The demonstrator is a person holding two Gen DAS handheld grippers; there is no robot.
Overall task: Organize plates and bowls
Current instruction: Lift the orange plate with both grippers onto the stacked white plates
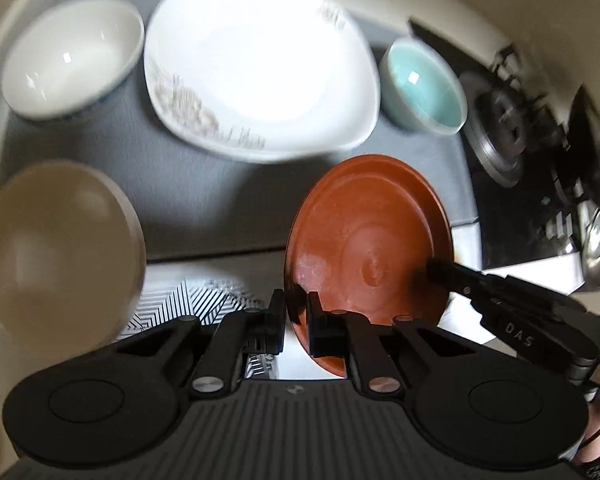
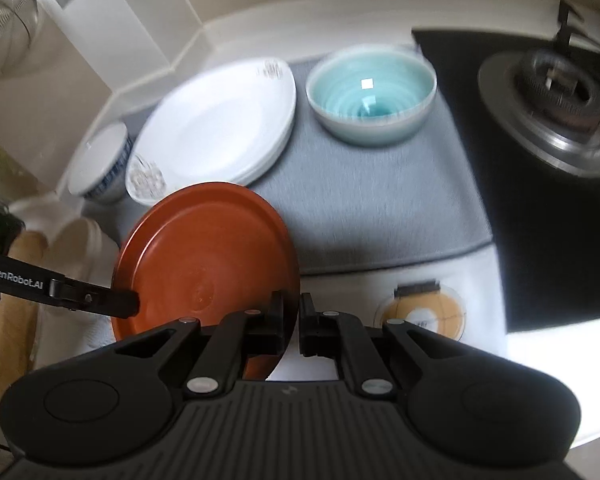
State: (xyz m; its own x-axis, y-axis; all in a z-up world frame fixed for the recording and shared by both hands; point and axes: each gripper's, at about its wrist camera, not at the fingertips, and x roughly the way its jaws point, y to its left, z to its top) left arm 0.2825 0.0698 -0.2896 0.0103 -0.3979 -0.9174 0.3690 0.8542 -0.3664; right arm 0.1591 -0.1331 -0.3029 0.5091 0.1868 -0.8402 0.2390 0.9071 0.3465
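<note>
A red-brown plate (image 1: 364, 248) is held off the counter by both grippers. My left gripper (image 1: 296, 312) is shut on its left rim. My right gripper (image 2: 292, 312) is shut on its right rim (image 2: 204, 264). Each gripper's finger shows in the other view, reaching onto the plate. On the grey mat (image 1: 204, 200) behind stand white plates (image 1: 256, 64), a white bowl (image 1: 72, 56) at the left and a teal bowl (image 1: 424, 88) at the right. A beige plate or bowl (image 1: 60, 256) sits at the near left, blurred.
A black gas hob (image 2: 548, 112) with a steel burner lies to the right of the mat. The white counter edge (image 2: 540, 380) runs along the near right. A round orange-and-white disc (image 2: 420, 312) lies on the counter near my right gripper. A wall corner stands behind.
</note>
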